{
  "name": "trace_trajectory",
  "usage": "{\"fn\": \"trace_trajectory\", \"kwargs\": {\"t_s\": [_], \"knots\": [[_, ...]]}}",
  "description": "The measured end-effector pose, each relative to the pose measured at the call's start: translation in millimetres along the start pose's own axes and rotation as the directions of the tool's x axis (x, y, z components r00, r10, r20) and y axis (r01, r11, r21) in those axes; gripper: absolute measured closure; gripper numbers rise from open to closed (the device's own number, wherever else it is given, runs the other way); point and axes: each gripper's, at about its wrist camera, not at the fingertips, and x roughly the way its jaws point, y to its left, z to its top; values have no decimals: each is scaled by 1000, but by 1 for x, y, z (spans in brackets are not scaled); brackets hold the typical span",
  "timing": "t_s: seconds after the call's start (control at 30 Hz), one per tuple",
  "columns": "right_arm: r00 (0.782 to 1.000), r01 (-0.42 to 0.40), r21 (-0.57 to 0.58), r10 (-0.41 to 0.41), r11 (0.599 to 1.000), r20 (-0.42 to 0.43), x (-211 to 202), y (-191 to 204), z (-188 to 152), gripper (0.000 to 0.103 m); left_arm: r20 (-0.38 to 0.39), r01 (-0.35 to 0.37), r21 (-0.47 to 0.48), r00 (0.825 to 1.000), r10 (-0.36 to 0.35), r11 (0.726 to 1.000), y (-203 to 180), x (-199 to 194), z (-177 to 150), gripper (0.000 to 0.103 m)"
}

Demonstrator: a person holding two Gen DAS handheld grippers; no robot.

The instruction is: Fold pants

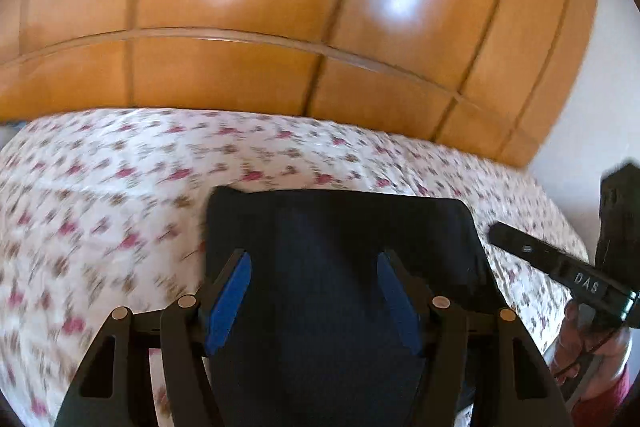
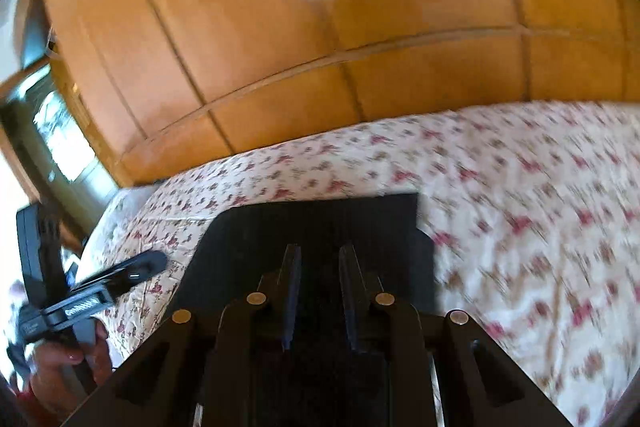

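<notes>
Left gripper (image 1: 314, 259) up front in its own cam, jaws wide apart, blue pads (image 1: 230, 301) facing each other w/ nothing pinched between them, just dark cloth showing behind the gap. Right gripper (image 2: 320, 253) in its own cam: fingers drawn close together, only a narrow slit left, and no cloth visibly caught in that slit, can't tell for sure given the dark-on-dark. Under both sits the pants (image 1: 340, 227), dark navy, lying flat on the bed as a neat folded rectangle, far edge straight, corners squared off; same block shows in the right view as pants (image 2: 320, 223) w/ its far edge running level. Left gripper pops up at the left edge of the right cam, held by a hand (image 2: 68, 367); right gripper shows at the right edge of the left cam, black w/ white lettering, a hand (image 1: 588, 343) and a red sleeve (image 1: 604, 391) below it. Pants sit between the two. All round: floral bedsheet (image 1: 100, 207), white w/ pink and brown sprigs, blurry. Beyond the bed, glossy wooden wardrobe (image 1: 240, 75) w/ panelled doors, bright glare patches on it. Window (image 2: 60, 135) far left in right cam.
</notes>
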Motion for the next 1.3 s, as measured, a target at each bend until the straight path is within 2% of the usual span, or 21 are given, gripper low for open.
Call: {"fn": "trace_trajectory", "kwargs": {"t_s": [0.1,0.23,0.3,0.37,0.57,1.03,1.17,1.3], "knots": [[998,5,-86,-10,996,-57,31,18,11,83,-77,-13,27,997,15,1000,-9,35,13,47],[989,62,-146,-80,987,-125,75,20,12,83,-123,-85,99,988,97,991,-14,78,15,48],[982,84,-135,-105,987,-156,93,9,11,85,-139,-86,92,985,98,992,-10,90,13,47],[979,82,-91,-97,992,-178,105,-5,9,86,-145,-76,62,986,84,995,-5,99,13,47],[983,60,-11,-61,998,-175,121,-25,7,90,-159,-99,41,982,104,994,-3,121,14,46],[990,70,-8,-71,997,-122,117,-26,2,91,-121,-89,38,988,93,995,-4,113,9,46],[994,48,1,-48,999,-96,110,-26,1,90,-110,-80,29,990,82,996,-3,100,8,47],[997,47,-12,-47,999,-58,89,-19,0,87,-88,-100,67,990,106,993,-9,78,2,47]]}}
